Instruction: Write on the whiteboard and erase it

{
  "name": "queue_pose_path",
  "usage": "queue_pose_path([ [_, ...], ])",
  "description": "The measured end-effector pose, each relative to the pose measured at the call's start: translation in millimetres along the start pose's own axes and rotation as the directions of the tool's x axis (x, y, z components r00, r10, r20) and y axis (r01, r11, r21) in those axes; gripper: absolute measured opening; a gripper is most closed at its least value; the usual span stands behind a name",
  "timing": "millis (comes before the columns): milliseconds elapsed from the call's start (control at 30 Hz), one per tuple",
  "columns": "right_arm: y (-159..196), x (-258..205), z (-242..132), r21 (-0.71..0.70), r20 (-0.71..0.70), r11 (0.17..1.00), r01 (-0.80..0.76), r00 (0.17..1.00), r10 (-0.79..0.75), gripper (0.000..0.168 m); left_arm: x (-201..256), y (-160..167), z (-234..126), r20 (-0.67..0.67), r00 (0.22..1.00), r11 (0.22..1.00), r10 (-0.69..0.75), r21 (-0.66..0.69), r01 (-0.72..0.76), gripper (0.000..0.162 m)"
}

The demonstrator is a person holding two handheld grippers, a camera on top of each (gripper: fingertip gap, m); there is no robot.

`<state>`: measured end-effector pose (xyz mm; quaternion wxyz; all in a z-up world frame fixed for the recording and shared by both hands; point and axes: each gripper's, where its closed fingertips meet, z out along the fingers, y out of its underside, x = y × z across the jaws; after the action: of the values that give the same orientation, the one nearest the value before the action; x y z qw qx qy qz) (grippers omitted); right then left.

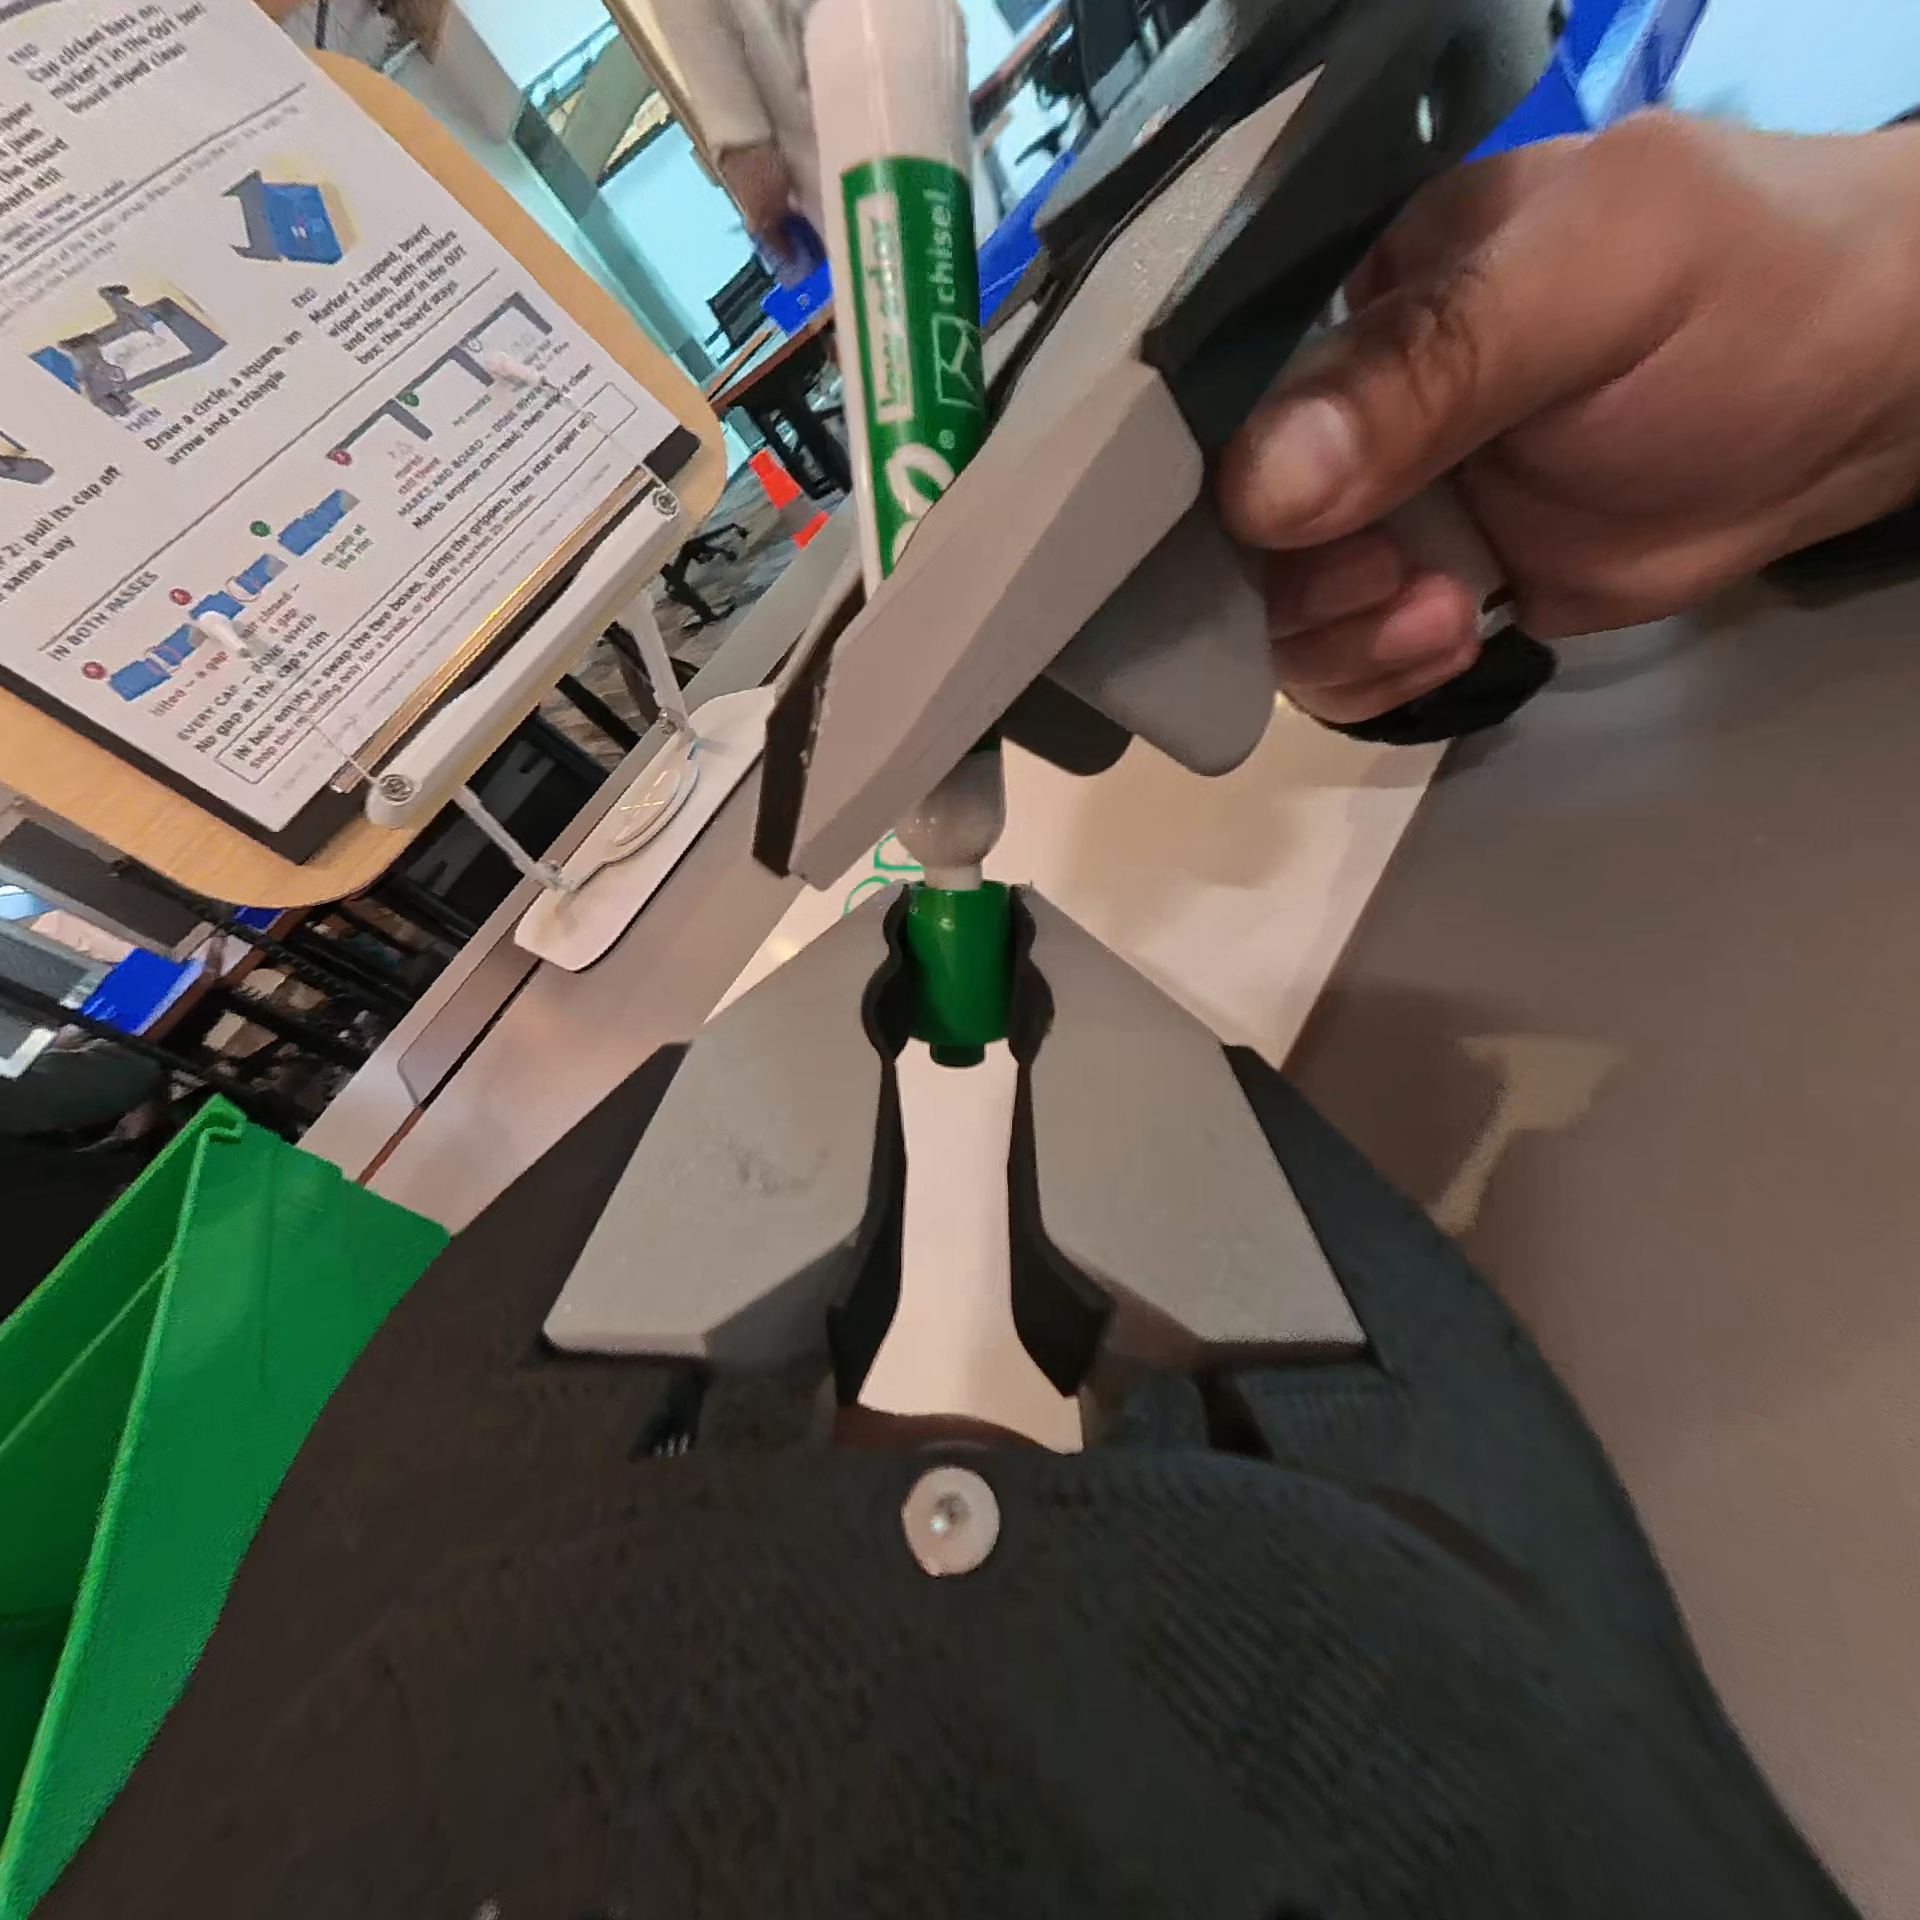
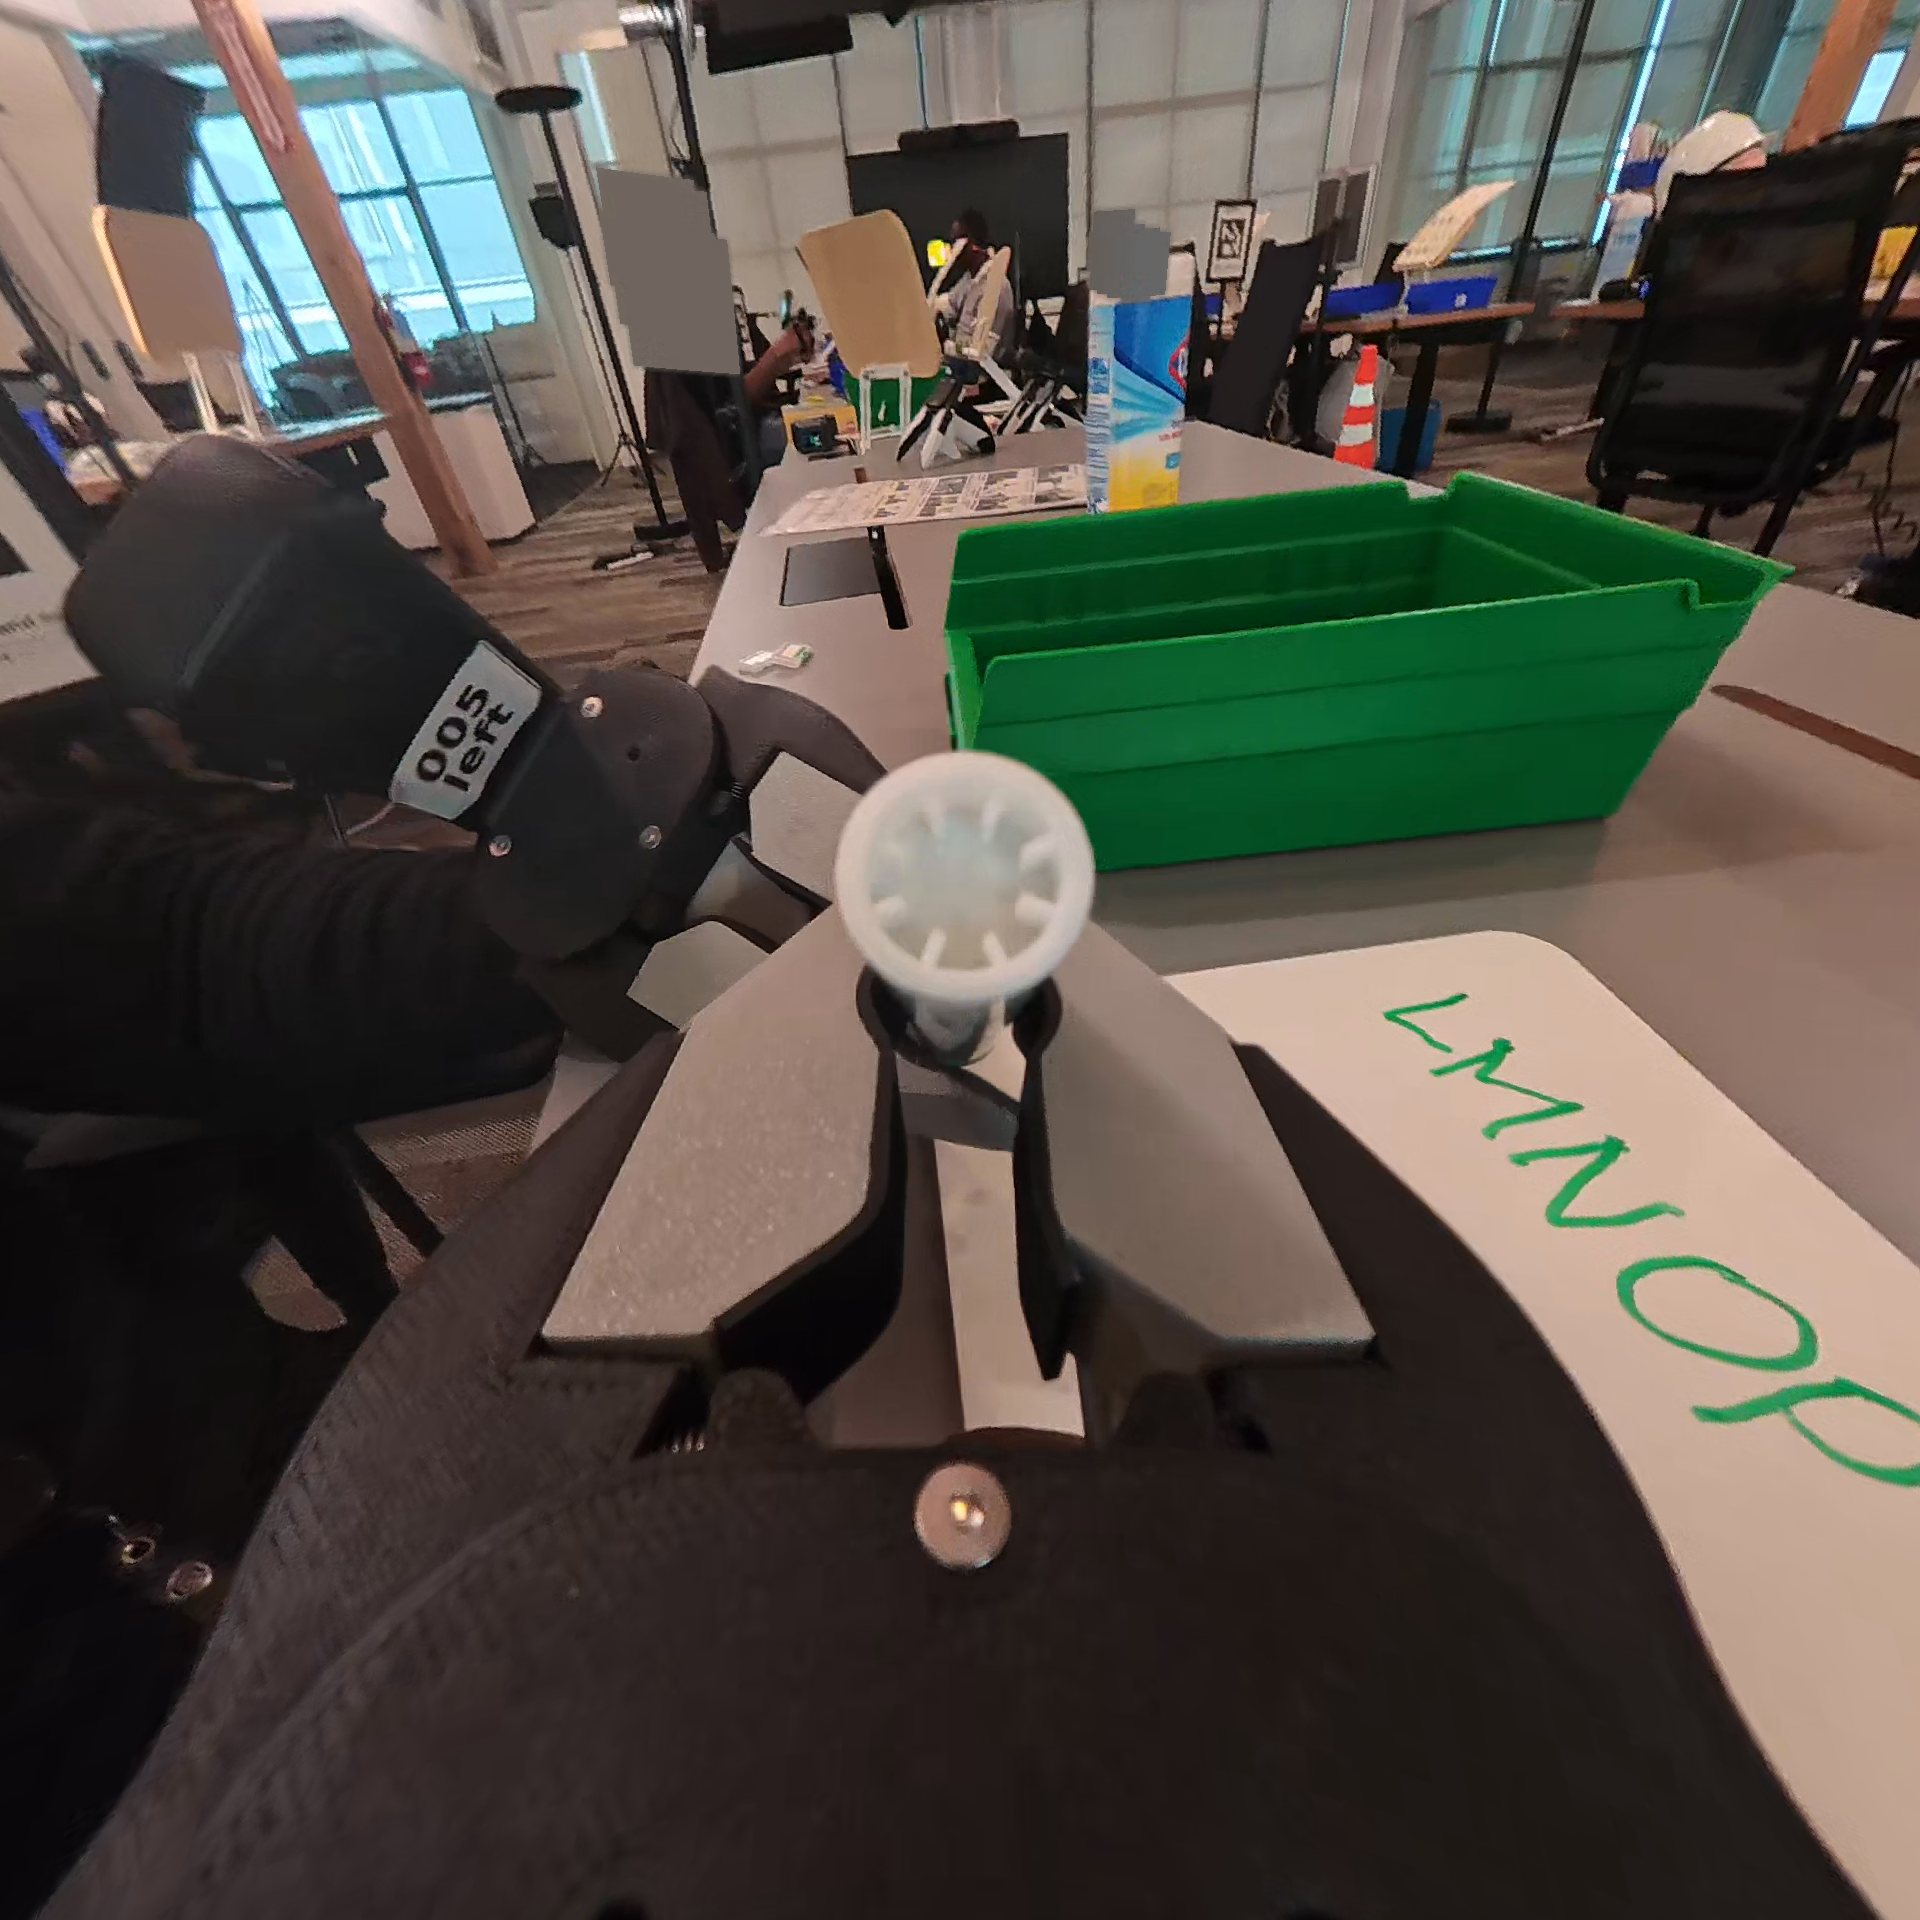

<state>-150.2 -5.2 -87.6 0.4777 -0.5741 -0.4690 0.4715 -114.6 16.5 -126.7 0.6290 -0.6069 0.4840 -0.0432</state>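
My left gripper [image 1: 956,977] points forward, fingers pinched shut on something. My right gripper [image 1: 883,748] comes in from above, tilted, clamped too; my hand [image 1: 1558,416] wraps its handle.

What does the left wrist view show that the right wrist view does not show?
Only the left wrist view shows the green cap shut between the left gripper fingers, and the instruction sheet on its stand.

Only the right wrist view shows the green writing on the whiteboard.

Both show the marker, the right gripper holding it, and the green bin.
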Motion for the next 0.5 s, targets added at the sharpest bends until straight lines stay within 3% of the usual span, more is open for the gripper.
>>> queue_pose_path([
  [133, -1.4, 0.4, -2.5, 0.039, 0.051, 0.992, -0.122, 0.991, 0.12, 0.015, -0.9, -3.7, -3.1, -0.011, 0.999, 0.999, -0.034, 0.026, 0.035, 0.011],
  [500, 2.3, 1.4, 2.8, -0.019, -0.089, 0.998, 0.065, 0.994, -0.066, 0.014, -4.9, 3.8, -1.6, -0.006, 0.997, 0.997, -0.076, -0.011, 0.076, 0.01],
])
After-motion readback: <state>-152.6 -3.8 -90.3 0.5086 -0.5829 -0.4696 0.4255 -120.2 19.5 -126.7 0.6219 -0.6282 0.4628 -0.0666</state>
